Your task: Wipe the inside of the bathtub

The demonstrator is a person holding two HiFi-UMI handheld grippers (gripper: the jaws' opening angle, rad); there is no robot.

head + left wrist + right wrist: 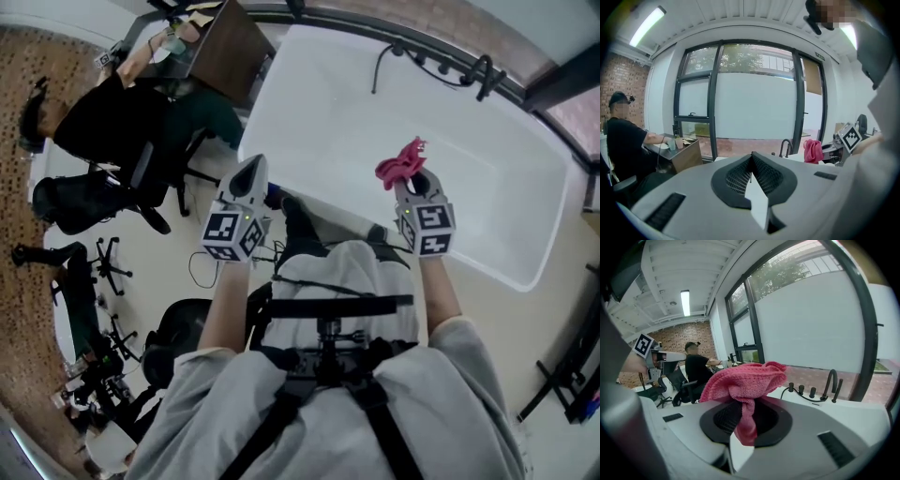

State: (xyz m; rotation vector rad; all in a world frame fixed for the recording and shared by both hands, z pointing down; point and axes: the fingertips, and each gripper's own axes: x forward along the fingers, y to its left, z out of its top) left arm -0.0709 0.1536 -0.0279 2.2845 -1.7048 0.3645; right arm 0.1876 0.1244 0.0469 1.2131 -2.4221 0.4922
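A white bathtub [487,173] fills the upper right of the head view, with a black faucet [481,75] and hand shower on its far rim. My right gripper [412,176] is held above the tub's near edge, shut on a pink cloth [401,161]. In the right gripper view the pink cloth [745,383] bunches out of the shut jaws. My left gripper [251,173] is raised over the tub's near left corner with its jaws closed together and nothing between them. The left gripper view looks level toward the windows, with the pink cloth [813,151] at right.
A person in black [103,117] sits at a wooden desk [225,47] left of the tub. Office chairs [89,202] and stands crowd the floor at left. Tall windows [740,98] run behind the tub. A dark stand [567,375] is at right.
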